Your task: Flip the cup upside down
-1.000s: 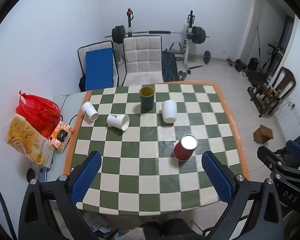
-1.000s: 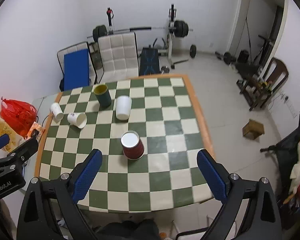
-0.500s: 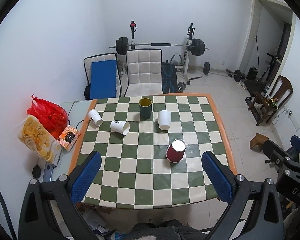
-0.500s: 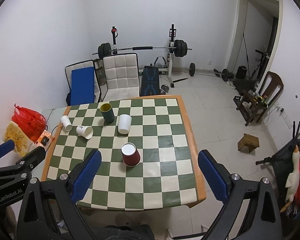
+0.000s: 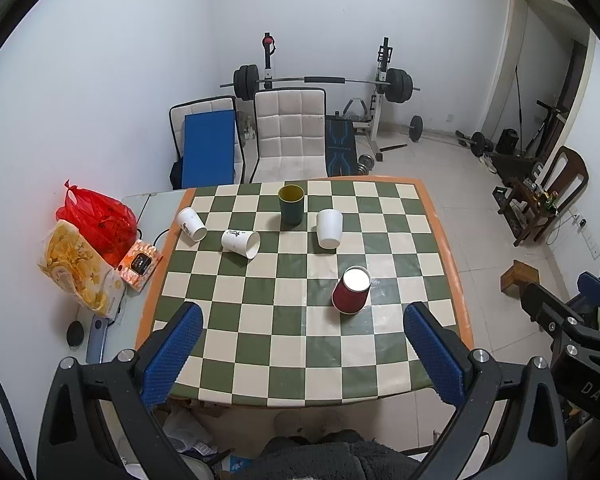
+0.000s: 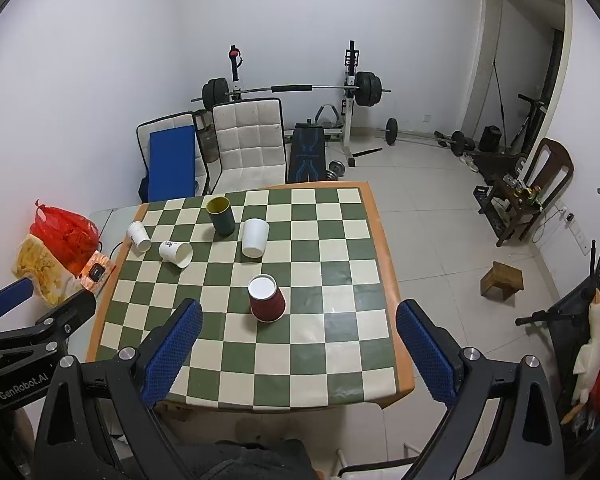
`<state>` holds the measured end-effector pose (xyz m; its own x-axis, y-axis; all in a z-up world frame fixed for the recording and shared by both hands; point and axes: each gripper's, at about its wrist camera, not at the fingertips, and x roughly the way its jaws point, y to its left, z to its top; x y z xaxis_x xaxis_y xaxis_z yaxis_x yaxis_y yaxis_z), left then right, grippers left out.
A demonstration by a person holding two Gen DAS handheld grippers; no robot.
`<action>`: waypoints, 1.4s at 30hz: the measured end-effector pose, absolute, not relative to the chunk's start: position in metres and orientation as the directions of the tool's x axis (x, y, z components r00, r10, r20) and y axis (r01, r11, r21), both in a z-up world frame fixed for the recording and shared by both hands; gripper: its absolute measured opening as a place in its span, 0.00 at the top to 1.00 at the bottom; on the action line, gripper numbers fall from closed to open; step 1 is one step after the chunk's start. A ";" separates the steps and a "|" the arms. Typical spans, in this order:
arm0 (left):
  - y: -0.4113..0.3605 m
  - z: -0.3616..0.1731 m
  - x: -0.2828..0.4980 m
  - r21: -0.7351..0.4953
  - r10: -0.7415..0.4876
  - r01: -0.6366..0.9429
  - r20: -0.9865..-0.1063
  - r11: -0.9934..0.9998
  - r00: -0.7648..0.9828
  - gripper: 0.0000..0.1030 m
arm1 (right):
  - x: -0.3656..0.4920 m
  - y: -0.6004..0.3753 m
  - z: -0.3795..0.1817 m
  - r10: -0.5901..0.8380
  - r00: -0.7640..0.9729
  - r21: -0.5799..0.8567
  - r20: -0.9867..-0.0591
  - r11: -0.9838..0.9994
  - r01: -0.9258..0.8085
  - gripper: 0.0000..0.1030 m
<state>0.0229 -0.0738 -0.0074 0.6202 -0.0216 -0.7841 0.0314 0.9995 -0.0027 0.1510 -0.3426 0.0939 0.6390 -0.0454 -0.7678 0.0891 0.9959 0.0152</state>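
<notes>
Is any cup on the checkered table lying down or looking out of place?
Yes. Two white paper cups lie on their sides near the table's left edge. The red cup and the plain white cup stand upside down; the dark green cup stands upright.

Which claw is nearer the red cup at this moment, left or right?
Right, marginally. The red cup stands upside down, nearly centred ahead of the open right claw. From the open left claw it sits off toward the right finger. Neither touches it.
</notes>
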 end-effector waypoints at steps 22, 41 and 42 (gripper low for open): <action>-0.067 -0.006 0.025 0.001 -0.014 0.023 -0.780 1.000 0.626 0.00 | 0.163 -0.341 0.089 -0.036 0.639 0.024 -0.769 0.996 0.086 0.03; -0.058 0.001 0.024 0.003 -0.004 0.010 -0.776 1.000 0.631 0.00 | 0.174 -0.328 0.084 -0.013 0.635 0.033 -0.772 0.998 0.060 0.03; -0.059 0.000 0.024 0.003 -0.005 0.012 -0.776 1.000 0.631 0.00 | 0.175 -0.330 0.083 -0.012 0.635 0.034 -0.772 0.998 0.060 0.03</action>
